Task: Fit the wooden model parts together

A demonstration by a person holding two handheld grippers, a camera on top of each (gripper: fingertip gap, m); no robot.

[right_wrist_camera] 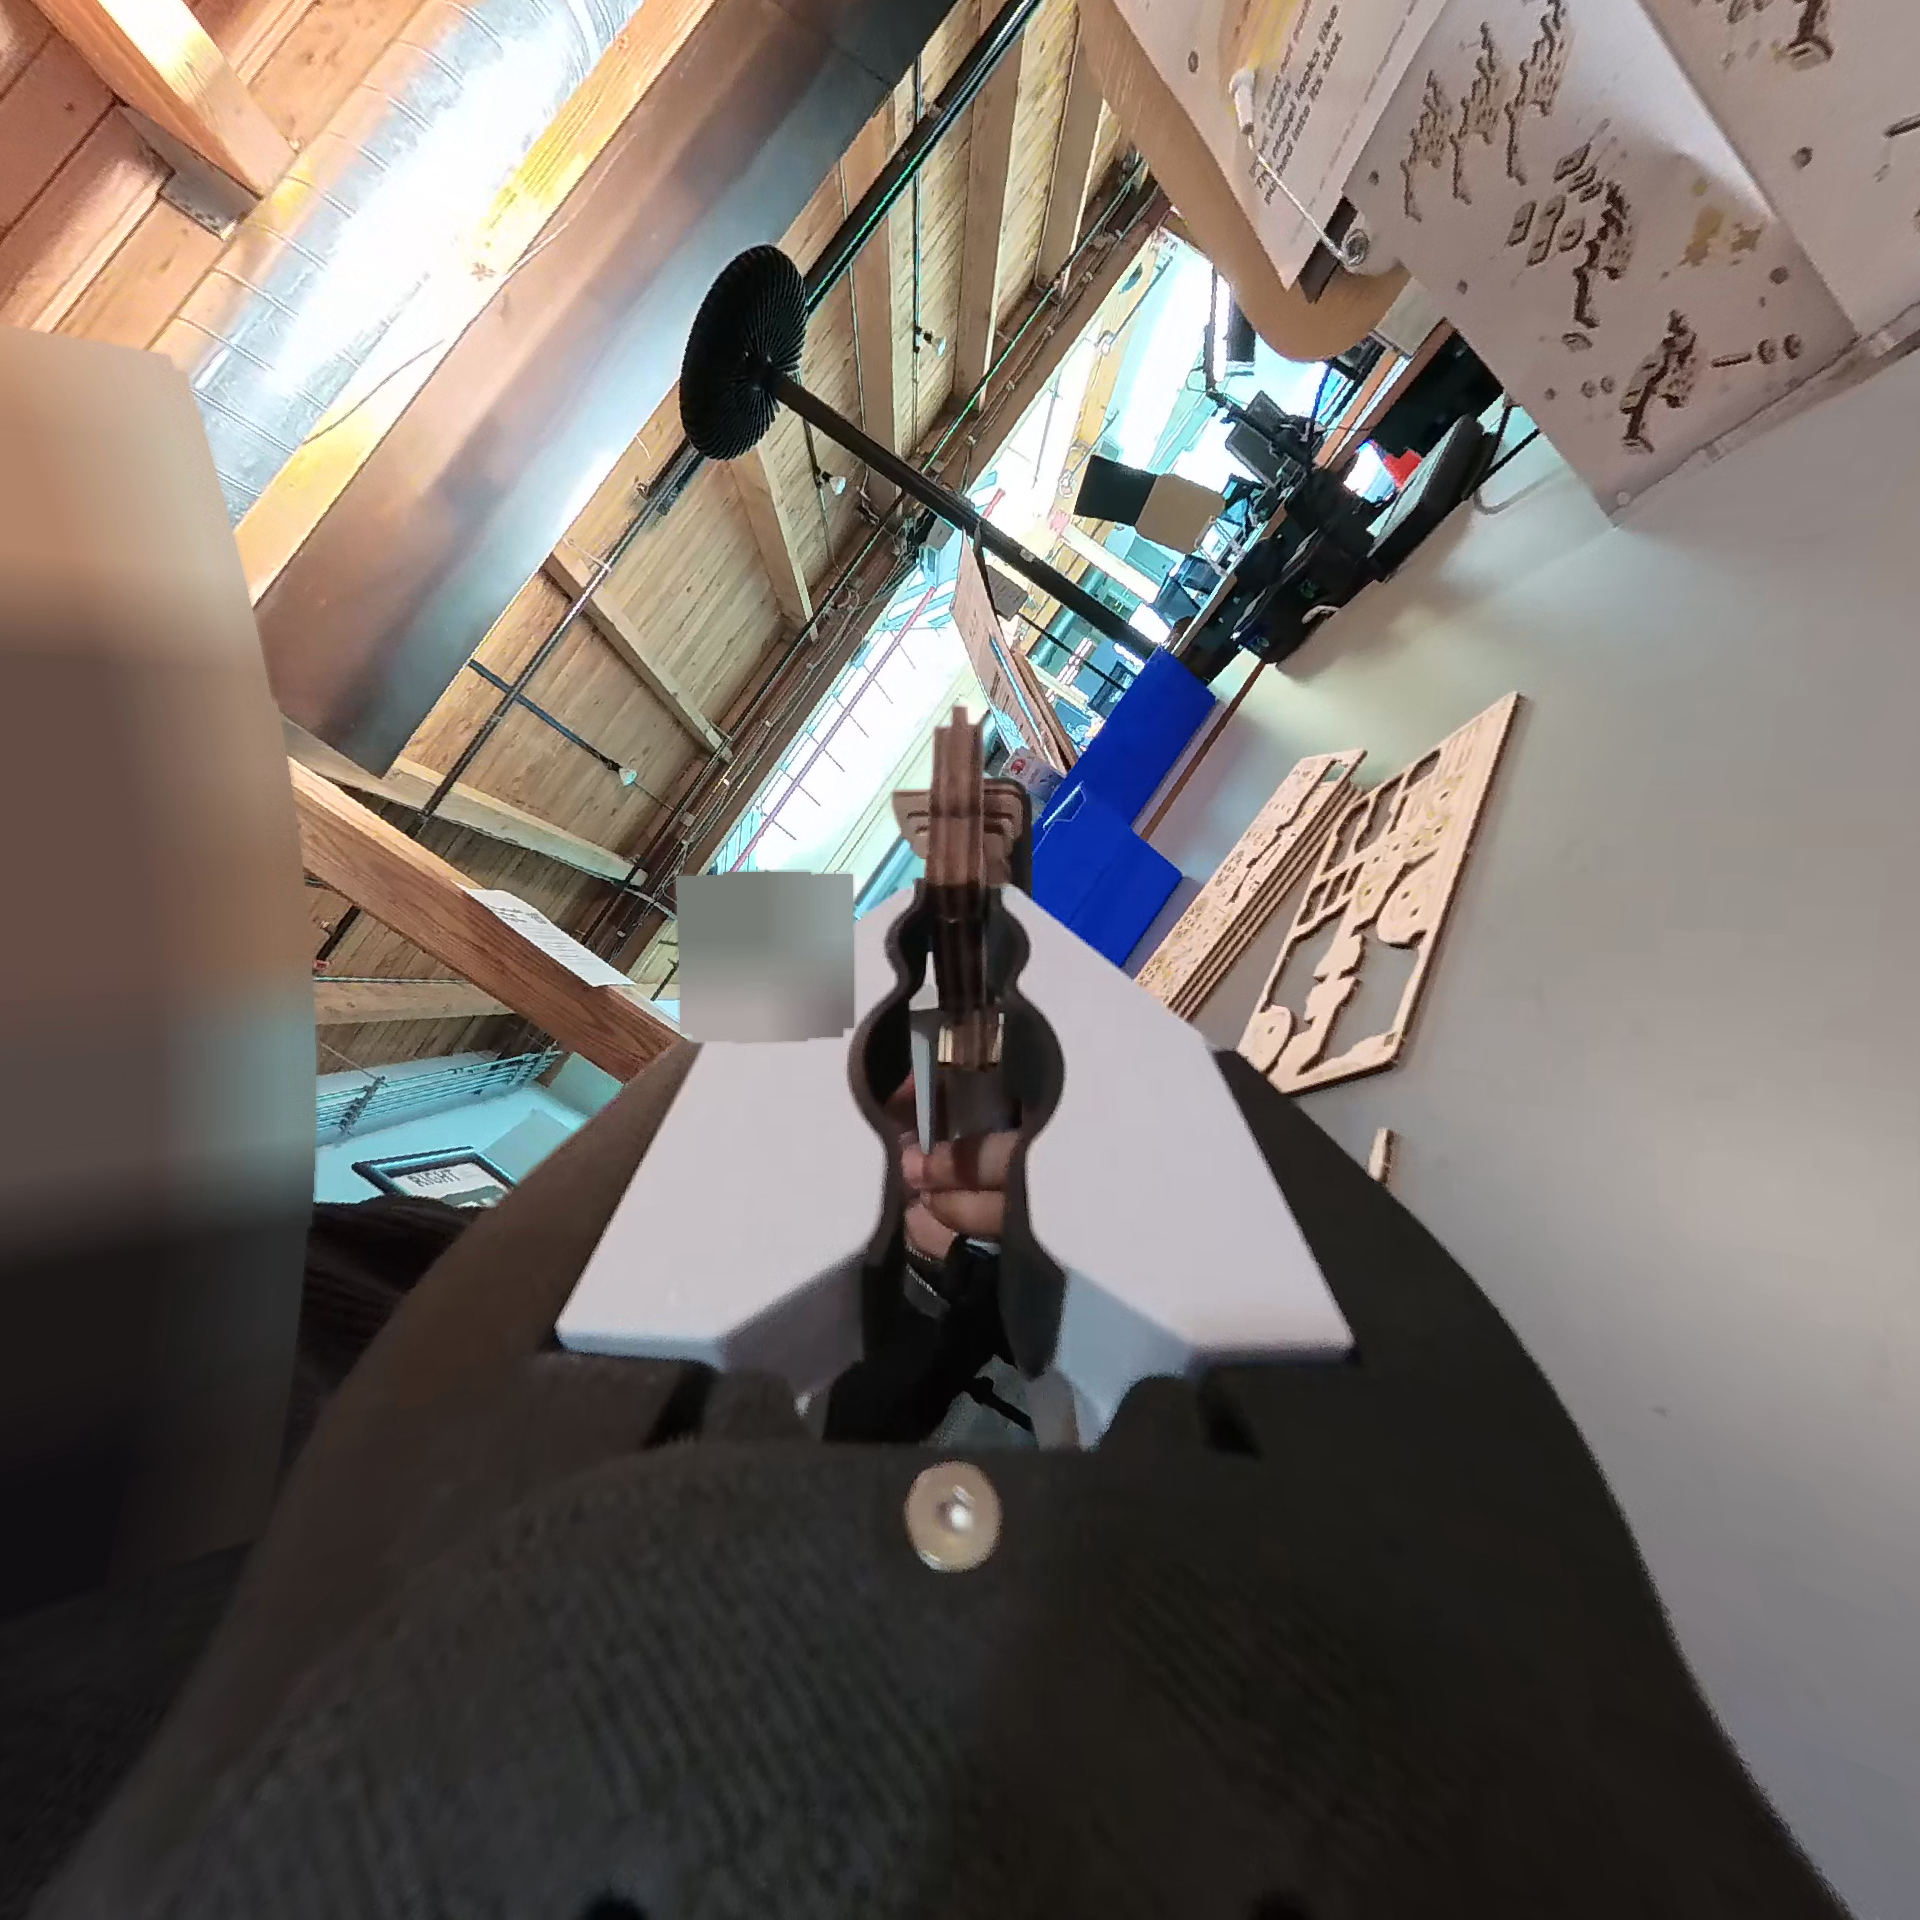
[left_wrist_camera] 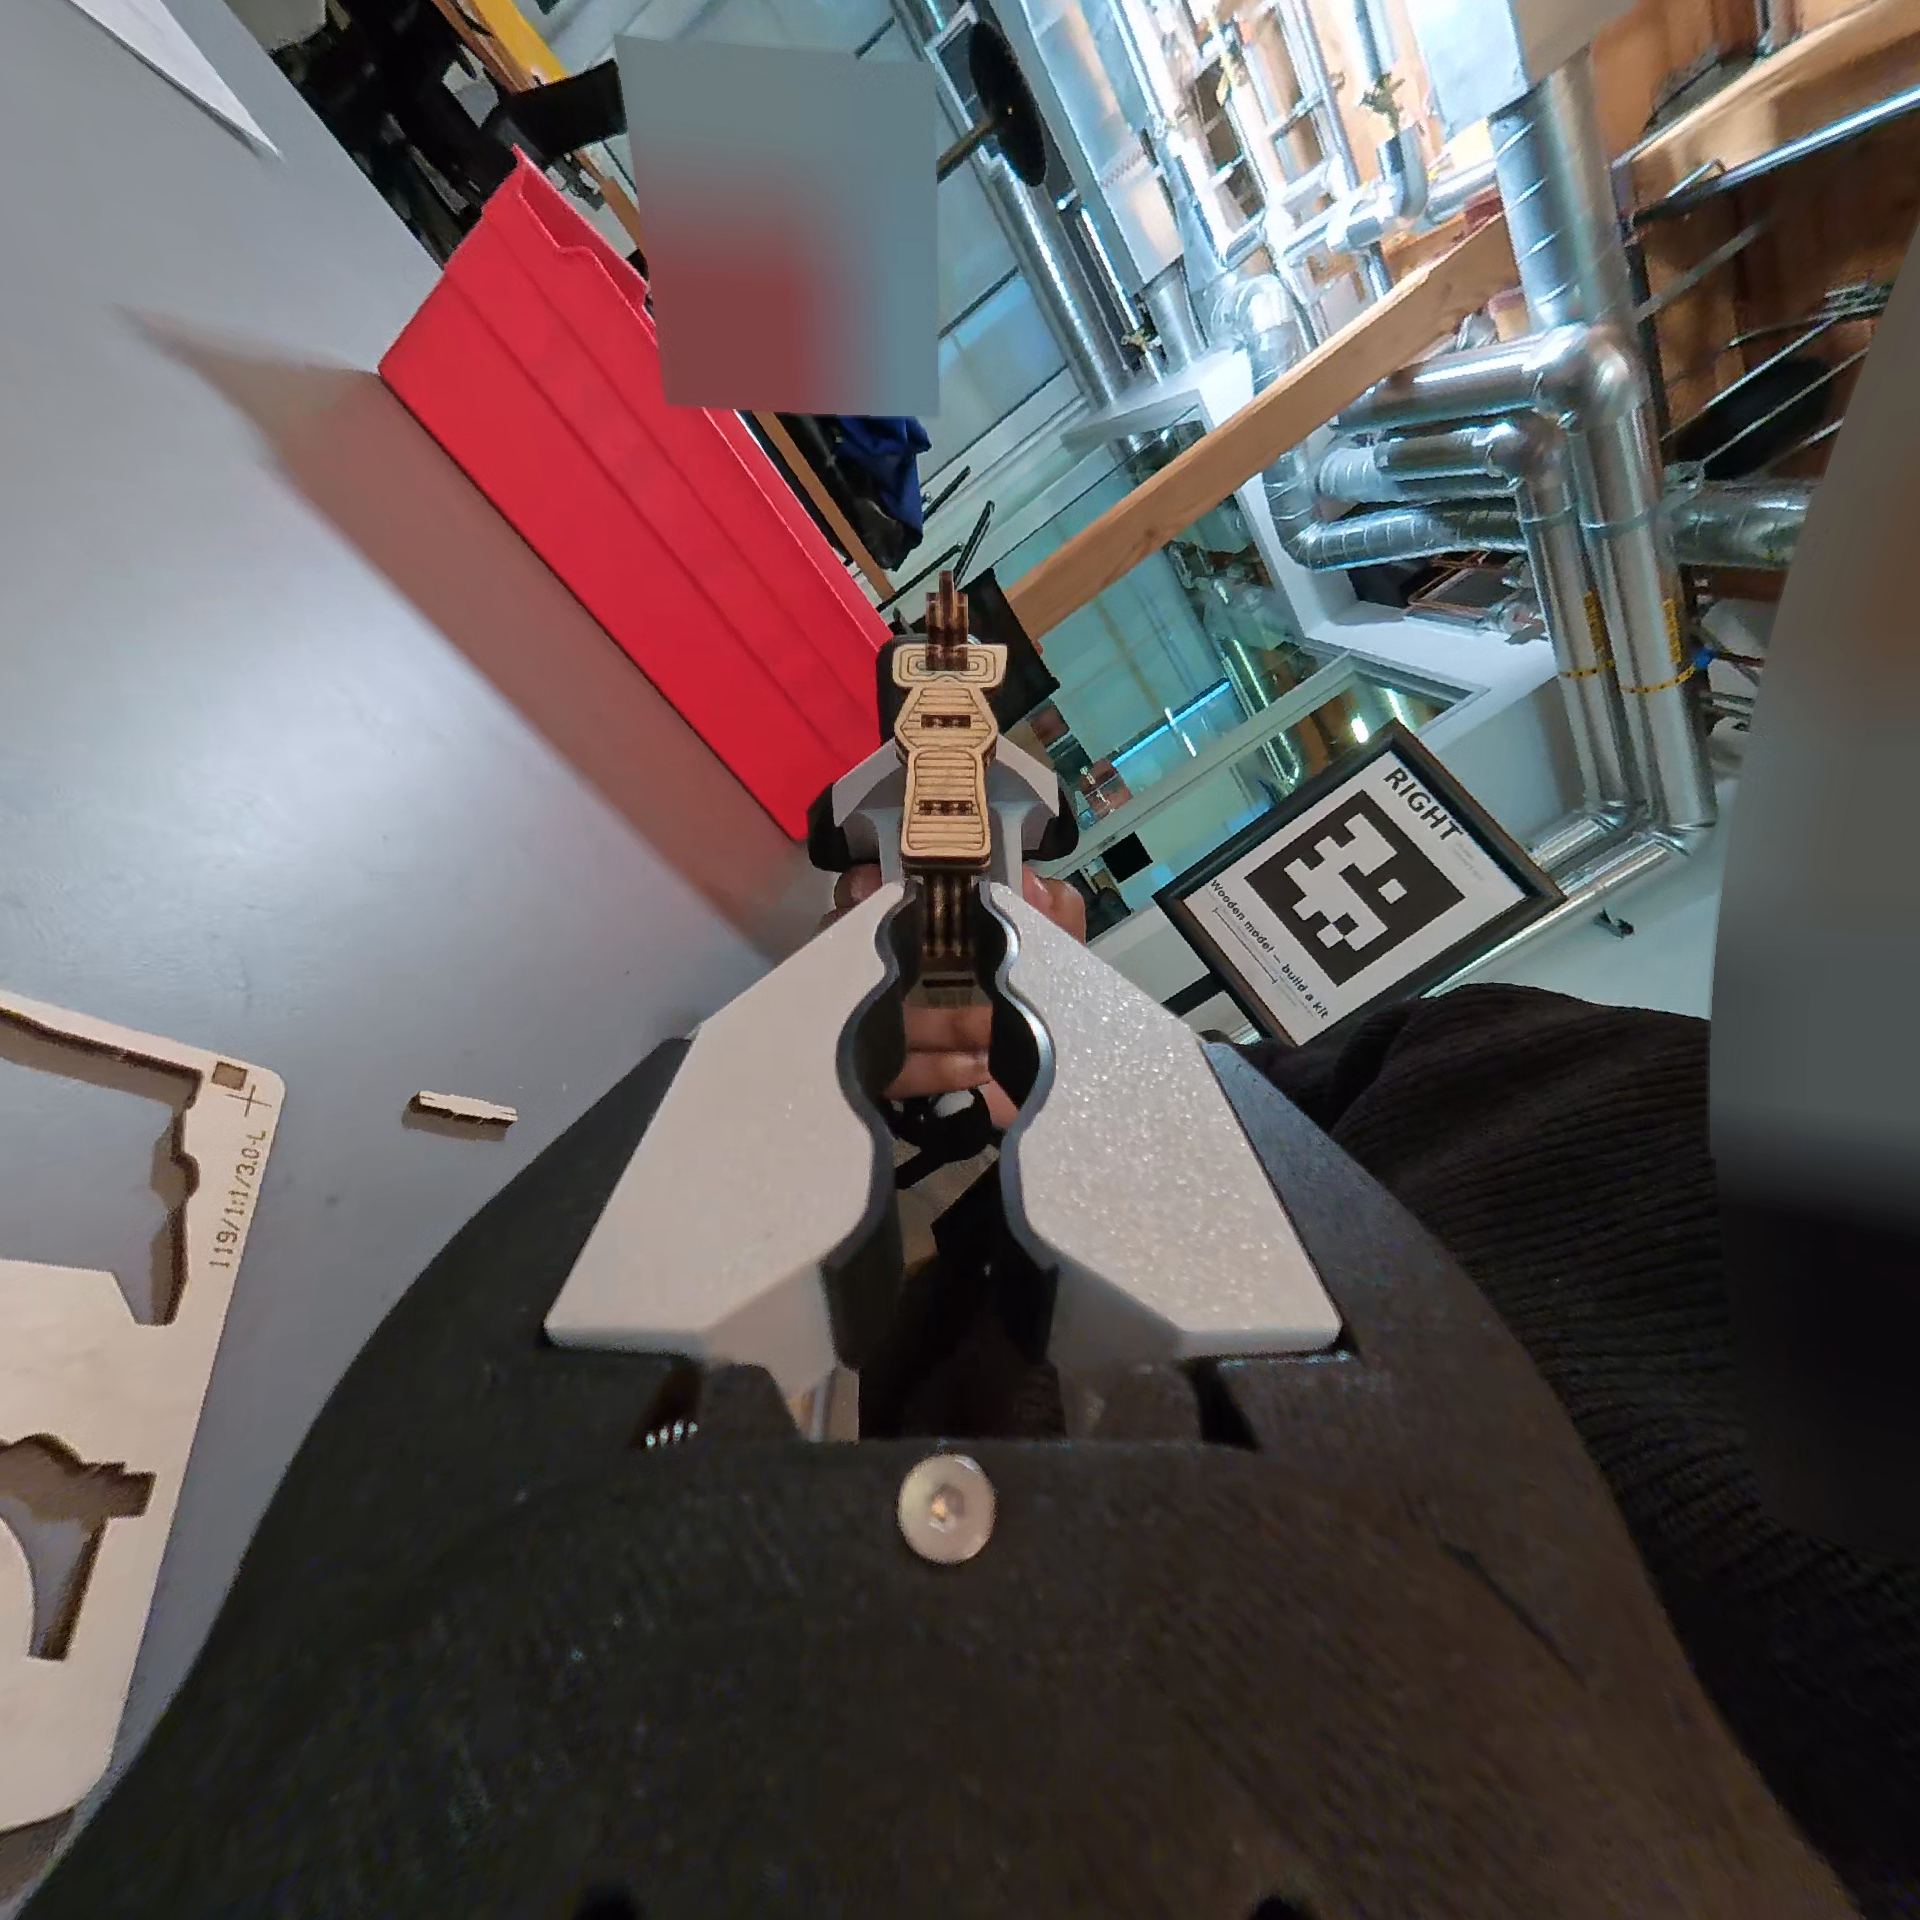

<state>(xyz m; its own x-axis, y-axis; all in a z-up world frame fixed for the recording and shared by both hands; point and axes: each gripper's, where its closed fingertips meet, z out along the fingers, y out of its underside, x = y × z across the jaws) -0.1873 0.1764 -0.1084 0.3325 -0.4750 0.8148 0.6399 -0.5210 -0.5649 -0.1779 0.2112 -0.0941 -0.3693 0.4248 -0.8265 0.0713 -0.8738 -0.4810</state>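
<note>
Left gripper (left_wrist_camera: 948,914): its grey fingers are closed on the lower end of the wooden model assembly (left_wrist_camera: 943,769), held up off the grey table (left_wrist_camera: 260,727)
Right gripper (right_wrist_camera: 961,925): clamped on the same wooden model assembly from the opposite side; in the left wrist view its grey fingertips (left_wrist_camera: 1013,821) show just behind the engraved flat part
Wooden model assembly: a stack of thin dark-edged plates with a pale engraved, bone-shaped piece across the front; seen edge-on in the right wrist view, it sticks out past the fingers
Loose wooden piece (left_wrist_camera: 462,1110): small, lying flat on the table, near the punched-out sheet
Punched-out sheet (left_wrist_camera: 125,1247): plywood with empty cut-outs, at the table's left edge
Red bin (left_wrist_camera: 623,499): on the table beyond the grippers
Framed marker sign (left_wrist_camera: 1351,883): leaning upright to the right
Part sheets (right_wrist_camera: 1340,904): a few laser-cut plywood sheets lying on the table, near a blue bin (right_wrist_camera: 1132,810)
</note>
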